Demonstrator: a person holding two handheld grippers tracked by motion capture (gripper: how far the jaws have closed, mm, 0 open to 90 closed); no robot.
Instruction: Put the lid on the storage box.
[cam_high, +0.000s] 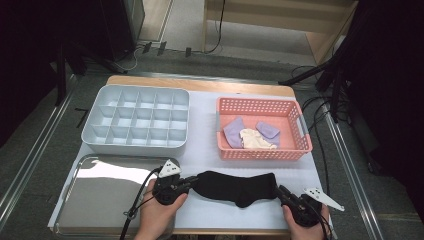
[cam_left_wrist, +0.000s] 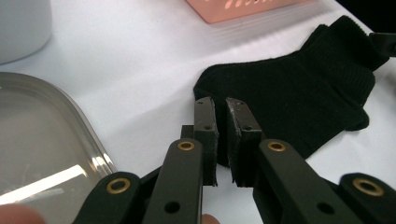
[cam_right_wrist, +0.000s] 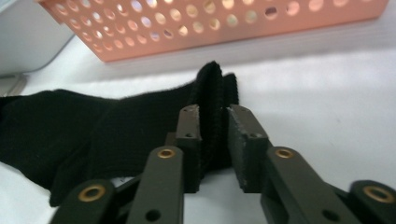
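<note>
One black sock (cam_high: 235, 187) is what I'm working on, stretched flat on the white table cover (cam_high: 205, 135) at about 6 o'clock on the table, with a gripper at each end. My left gripper (cam_high: 191, 183) sits at the sock's 9 o'clock end; in the left gripper view its jaws are drawn down to a narrow gap with the sock's toe edge (cam_left_wrist: 219, 88) between the pads, and I judge that a pinch on the cloth. My right gripper (cam_high: 278, 191) is at the 3 o'clock end, and in the right gripper view the ribbed cuff (cam_right_wrist: 212, 102) stands between jaws that sit a little apart; the left pad lies against the fabric, the right pad shows a gap, so I read that side as loosely around the cuff, not clamped. Three small socks, two lilac and one cream (cam_high: 252, 136), lie in the pink basket (cam_high: 305, 131) at 2 o'clock. The grey divided organiser (cam_high: 95, 131) at 10 o'clock has nothing in its cells that I can see, and the steel tray (cam_high: 85, 195) lies at 8 o'clock. I'd say the job is early: this sock is laid out, with folding and stowing yet to come.
</note>
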